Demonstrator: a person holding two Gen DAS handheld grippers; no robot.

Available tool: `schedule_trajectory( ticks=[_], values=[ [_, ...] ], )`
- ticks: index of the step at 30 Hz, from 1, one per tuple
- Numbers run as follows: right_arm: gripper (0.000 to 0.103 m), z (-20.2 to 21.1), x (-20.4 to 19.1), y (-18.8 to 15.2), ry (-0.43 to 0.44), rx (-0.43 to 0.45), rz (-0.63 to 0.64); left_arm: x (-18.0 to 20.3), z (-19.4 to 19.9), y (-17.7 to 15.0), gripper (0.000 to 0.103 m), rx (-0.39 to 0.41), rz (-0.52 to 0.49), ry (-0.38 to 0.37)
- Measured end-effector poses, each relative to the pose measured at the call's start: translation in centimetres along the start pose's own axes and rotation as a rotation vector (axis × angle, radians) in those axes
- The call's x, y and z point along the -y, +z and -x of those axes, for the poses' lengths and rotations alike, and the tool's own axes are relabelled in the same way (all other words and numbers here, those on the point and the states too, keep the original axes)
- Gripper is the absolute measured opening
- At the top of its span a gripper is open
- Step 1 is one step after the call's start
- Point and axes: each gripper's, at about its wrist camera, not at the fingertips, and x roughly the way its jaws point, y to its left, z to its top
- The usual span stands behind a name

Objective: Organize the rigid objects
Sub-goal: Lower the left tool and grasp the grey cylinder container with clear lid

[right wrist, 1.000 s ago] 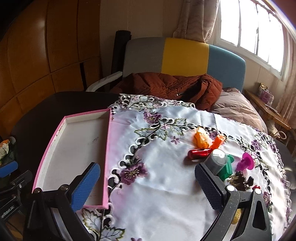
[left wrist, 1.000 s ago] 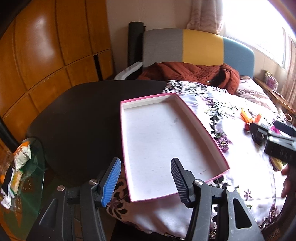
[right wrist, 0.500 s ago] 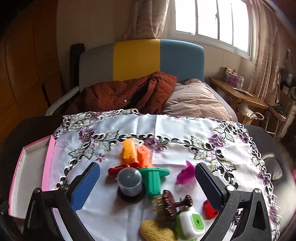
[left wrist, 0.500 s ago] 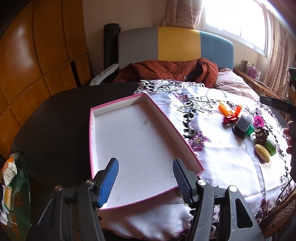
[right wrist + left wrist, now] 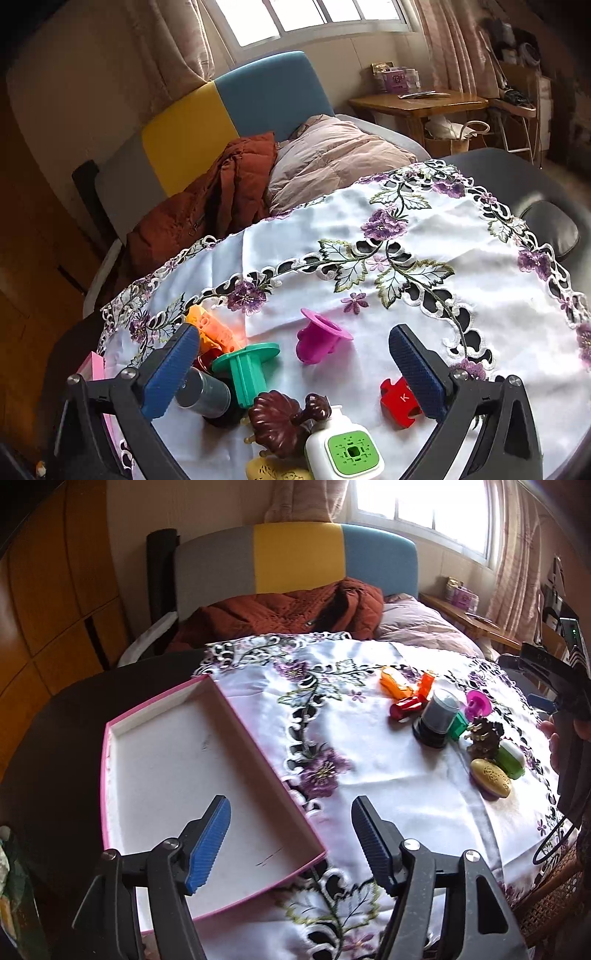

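A pink-rimmed white tray [image 5: 177,775] lies on the left of the table, with nothing in it. My left gripper [image 5: 290,805] hovers over its near right corner, jaws opening, nothing between them. A cluster of small objects sits on the cloth to the right: orange pieces [image 5: 395,681], a grey cylinder [image 5: 439,712], a brown hair claw [image 5: 484,736] and a gold oval [image 5: 491,777]. My right gripper [image 5: 291,332] is tilted and open above this cluster. A magenta cup-shaped piece [image 5: 319,341] lies below the gap. A green spool [image 5: 247,365], a red puzzle piece [image 5: 399,400] and a white-green box [image 5: 347,446] lie near it.
An embroidered white cloth [image 5: 388,794] covers most of the dark round table [image 5: 66,738]. Behind it is a sofa [image 5: 295,557] with a brown jacket [image 5: 280,613] on it. A wooden side table [image 5: 417,101] stands at the far right and wooden cabinets [image 5: 55,590] on the left. A person's hand [image 5: 554,738] is at the right edge.
The left gripper's jaws have spread wider and it has swung right, bringing the object cluster into view. The right gripper has rolled and moved right, from beside the tray to over the cluster.
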Motion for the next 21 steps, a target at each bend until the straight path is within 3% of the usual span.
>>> schedule_trajectory(
  ticks=[9, 19, 21],
  values=[
    [0.103, -0.1, 0.4, 0.2, 0.003, -0.012, -0.023, 2.5, -3.0, 2.2, 0.077, -0.039, -0.006, -0.105],
    [0.103, 0.1, 1.8, 0.5, 0.021, -0.005, -0.096, 6.3, -8.6, 6.8, 0.075, -0.181, 0.062, -0.288],
    [0.103, -0.1, 2.1, 0.6, 0.025, -0.012, -0.114, 7.5, -8.8, 7.4, 0.075, -0.18, 0.042, -0.323]
  ],
)
